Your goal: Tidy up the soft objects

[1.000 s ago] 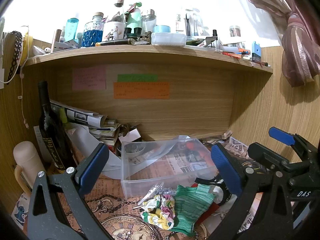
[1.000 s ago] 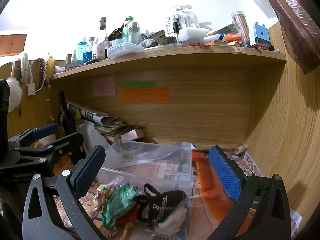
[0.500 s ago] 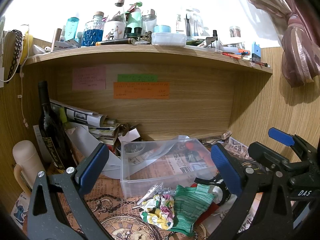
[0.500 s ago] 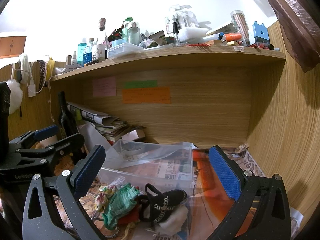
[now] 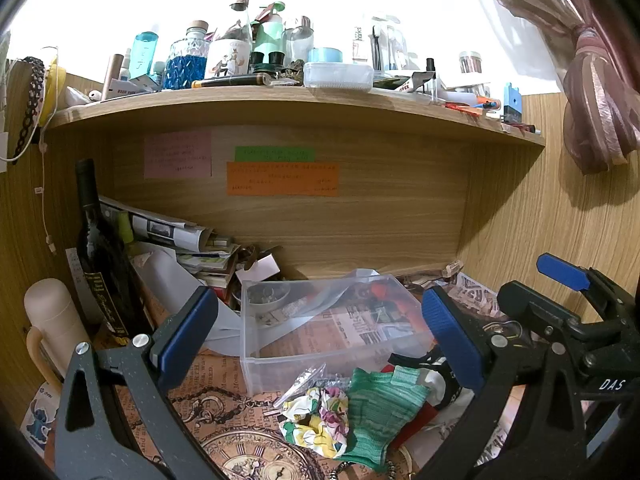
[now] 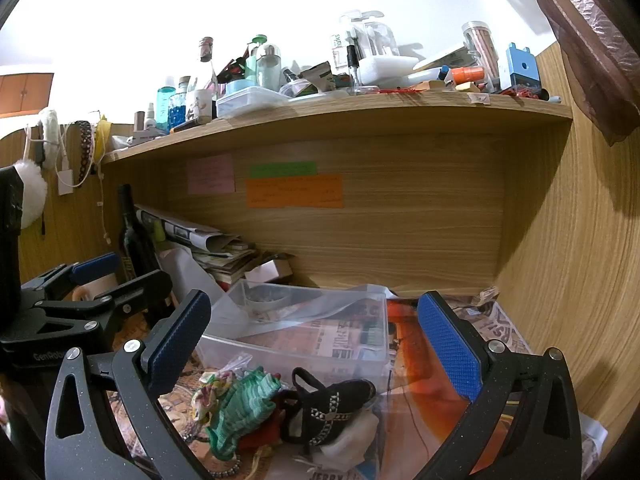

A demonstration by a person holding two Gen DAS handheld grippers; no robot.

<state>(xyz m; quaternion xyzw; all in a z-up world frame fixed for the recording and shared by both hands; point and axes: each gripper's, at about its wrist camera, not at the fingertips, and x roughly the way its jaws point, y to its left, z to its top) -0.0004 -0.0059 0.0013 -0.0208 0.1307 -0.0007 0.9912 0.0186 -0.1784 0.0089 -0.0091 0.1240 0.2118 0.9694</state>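
A pile of soft things lies on the desk in front of a clear plastic bin point(image 5: 320, 344): a floral scrunchie point(image 5: 314, 420), a green striped cloth point(image 5: 376, 412), a black chain-trimmed pouch point(image 6: 332, 408), something white point(image 6: 344, 444) and something red under them. The pile also shows in the right wrist view, with the green cloth point(image 6: 240, 404) and the bin point(image 6: 304, 332). My left gripper point(image 5: 320, 344) is open and empty, above and behind the pile. My right gripper point(image 6: 312, 344) is open and empty, over the pile and the bin; it shows in the left wrist view point(image 5: 568, 320).
A dark wine bottle point(image 5: 100, 272), a beige flask point(image 5: 56, 328) and stacked papers point(image 5: 192, 248) stand at the left. A wooden shelf point(image 5: 280, 104) crowded with bottles hangs overhead. Wooden walls close the nook at the back and right. A curtain point(image 5: 592, 120) hangs at the right.
Almost nothing: both grippers stay open and nearly still, with a slight drift of the views. The pile has not moved.
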